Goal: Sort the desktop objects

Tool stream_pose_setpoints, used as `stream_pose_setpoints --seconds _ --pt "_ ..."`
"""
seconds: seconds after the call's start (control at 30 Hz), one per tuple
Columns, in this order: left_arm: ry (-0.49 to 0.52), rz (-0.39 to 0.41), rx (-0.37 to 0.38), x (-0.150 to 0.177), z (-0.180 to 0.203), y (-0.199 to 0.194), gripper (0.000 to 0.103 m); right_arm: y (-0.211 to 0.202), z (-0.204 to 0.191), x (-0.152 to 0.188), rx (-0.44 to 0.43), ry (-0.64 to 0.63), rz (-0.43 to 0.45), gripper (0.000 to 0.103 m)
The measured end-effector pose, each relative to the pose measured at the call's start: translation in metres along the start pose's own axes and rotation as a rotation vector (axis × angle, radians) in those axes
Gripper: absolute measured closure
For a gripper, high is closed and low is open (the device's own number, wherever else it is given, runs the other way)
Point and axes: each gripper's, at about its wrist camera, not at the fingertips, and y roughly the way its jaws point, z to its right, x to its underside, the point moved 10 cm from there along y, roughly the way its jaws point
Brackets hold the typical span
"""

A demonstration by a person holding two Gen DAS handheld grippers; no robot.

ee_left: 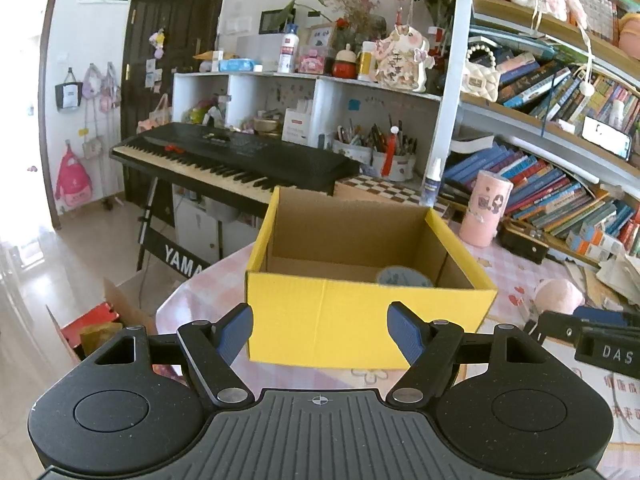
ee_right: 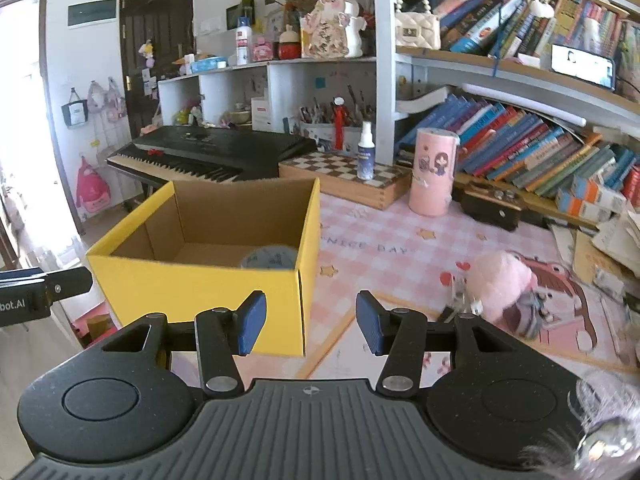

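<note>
Yellow cardboard formed the open box (ee_left: 360, 320) that stood on a pink checked table mat (ee_right: 380, 248), close in front of both cameras. Inside it, at the near right corner, the rim of a pale patterned bowl (ee_right: 270, 258) could be seen; little else of it showed. A pink plush toy (ee_right: 500, 288) lay on the mat to the right of the box, well apart from it, beside a small cluster of metal items too blurred to be named. Further back stood a pink cylinder (ee_right: 432, 172) and a spray bottle (ee_right: 365, 152).

The left gripper (ee_left: 320, 334) was held before the box's front wall, its jaws spread wide with nothing between them. The right gripper (ee_right: 310, 322) was aimed at the box's right corner, its jaws parted less widely and likewise empty.

The next item was judged to be the plush toy. The right gripper would be best swung right, lowered over the toy's body, and closed gently across its softest, widest part.
</note>
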Motion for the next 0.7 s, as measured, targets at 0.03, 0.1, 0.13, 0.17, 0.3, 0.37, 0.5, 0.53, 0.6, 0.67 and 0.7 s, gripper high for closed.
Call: stream_pose_setpoints --seconds 0.03,0.1,0.13,0.17,0.3,0.37,0.5,0.53,0.6,0.67,0.7 --pt "0.002 -0.004 0.001 0.002 0.000 -0.001 0.027 -0.002 0.000 0.004 0.004 0.003 -0.003 0.055" --pt "0.008 -0.011 0.003 0.006 0.002 -0.003 0.027 -0.006 -0.001 0.012 0.013 0.008 -0.009 0.055" --pt "0.015 -0.014 0.004 0.009 0.003 -0.004 0.027 -0.008 -0.002 0.017 0.016 0.010 -0.012 0.054" --pt "0.023 -0.017 0.004 0.011 0.003 -0.006 0.027 -0.010 -0.003 0.022 0.021 0.014 -0.014 0.053" --pt "0.053 -0.039 0.009 0.023 0.006 -0.008 0.027 -0.017 -0.008 0.038 0.033 0.023 -0.028 0.051" --pt "0.066 -0.052 0.016 0.028 0.009 -0.009 0.027 -0.020 -0.012 0.046 0.033 0.024 -0.038 0.050" --pt "0.089 -0.070 0.033 0.038 0.013 -0.014 0.027 -0.024 -0.020 0.056 0.028 0.016 -0.056 0.047" --pt "0.092 -0.074 0.036 0.039 0.013 -0.015 0.027 -0.025 -0.022 0.058 0.025 0.012 -0.059 0.046" --pt "0.094 -0.081 0.044 0.042 0.013 -0.017 0.027 -0.027 -0.025 0.061 0.019 0.006 -0.063 0.045" --pt "0.098 -0.087 0.050 0.046 0.014 -0.020 0.026 -0.028 -0.029 0.064 0.013 0.002 -0.073 0.044" --pt "0.099 -0.090 0.053 0.048 0.014 -0.021 0.026 -0.028 -0.030 0.066 0.010 -0.001 -0.080 0.043"
